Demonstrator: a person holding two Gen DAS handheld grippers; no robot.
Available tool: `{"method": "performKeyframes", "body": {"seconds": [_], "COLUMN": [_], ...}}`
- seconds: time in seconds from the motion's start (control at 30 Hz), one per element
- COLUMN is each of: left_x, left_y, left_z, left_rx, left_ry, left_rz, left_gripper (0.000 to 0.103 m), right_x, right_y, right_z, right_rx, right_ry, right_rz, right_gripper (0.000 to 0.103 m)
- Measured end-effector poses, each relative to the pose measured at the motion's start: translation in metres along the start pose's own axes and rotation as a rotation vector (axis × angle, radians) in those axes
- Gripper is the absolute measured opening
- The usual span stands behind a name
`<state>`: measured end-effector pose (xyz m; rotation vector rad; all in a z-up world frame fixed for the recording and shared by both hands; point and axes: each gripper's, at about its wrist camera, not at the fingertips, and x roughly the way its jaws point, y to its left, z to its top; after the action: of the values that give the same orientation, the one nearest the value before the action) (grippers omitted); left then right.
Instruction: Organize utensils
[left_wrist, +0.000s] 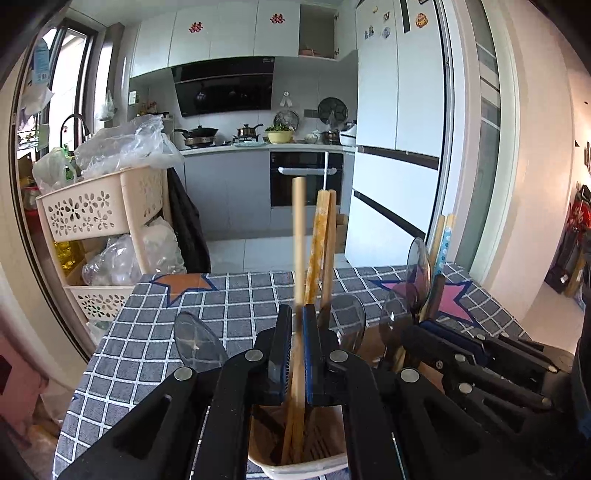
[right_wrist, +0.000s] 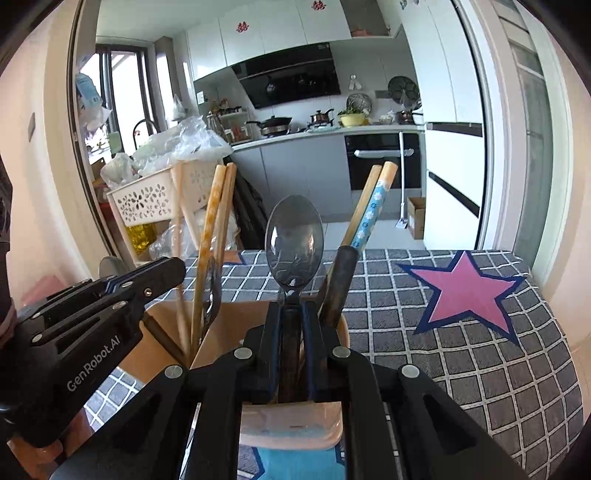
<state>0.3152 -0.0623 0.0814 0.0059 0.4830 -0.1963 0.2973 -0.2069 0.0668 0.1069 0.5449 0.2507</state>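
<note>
Left gripper (left_wrist: 295, 354), jaws pinching a chopstick (left_wrist: 298, 236), and right gripper (right_wrist: 293, 347), jaws pinching a spoon (right_wrist: 294, 240), each over a holder (left_wrist: 295, 469) compartment below: keep both upright, lower, then release.

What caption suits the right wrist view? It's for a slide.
Right gripper shut on a spoon, lowering it into a utensil holder on the checked tablecloth.
</note>
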Motion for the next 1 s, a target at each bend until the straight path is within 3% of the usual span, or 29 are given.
{"method": "performKeyframes", "body": {"seconds": [0.1,0.23,0.43,0.77,1.0], "left_x": [-0.001,-0.001,-0.007,-0.023,-0.044], "left_y": [0.0,0.002,-0.001,-0.007,-0.014], "left_z": [-0.002,-0.004,-0.004,-0.002,0.004], "left_rx": [0.0,-0.021,-0.018,-0.001,0.03], "left_ry": [0.012,0.03,0.036,0.025,-0.047], "left_rz": [-0.006,-0.03,-0.027,0.0,0.017], "left_gripper": [0.038,0.038,0.038,0.038,0.038], "right_x": [-0.001,-0.013,-0.04,-0.061,-0.069], "right_y": [-0.005,-0.01,-0.016,-0.027,-0.033], "right_z": [0.002,0.004,0.005,-0.007,-0.011], "right_rx": [0.036,0.07,0.116,0.171,0.2], "right_ry": [0.031,0.027,0.001,0.029,0.04], "right_rz": [0.017,0.033,0.027,0.0,-0.025], "right_gripper": [0.014,0.036,0.043,0.046,0.046]}}
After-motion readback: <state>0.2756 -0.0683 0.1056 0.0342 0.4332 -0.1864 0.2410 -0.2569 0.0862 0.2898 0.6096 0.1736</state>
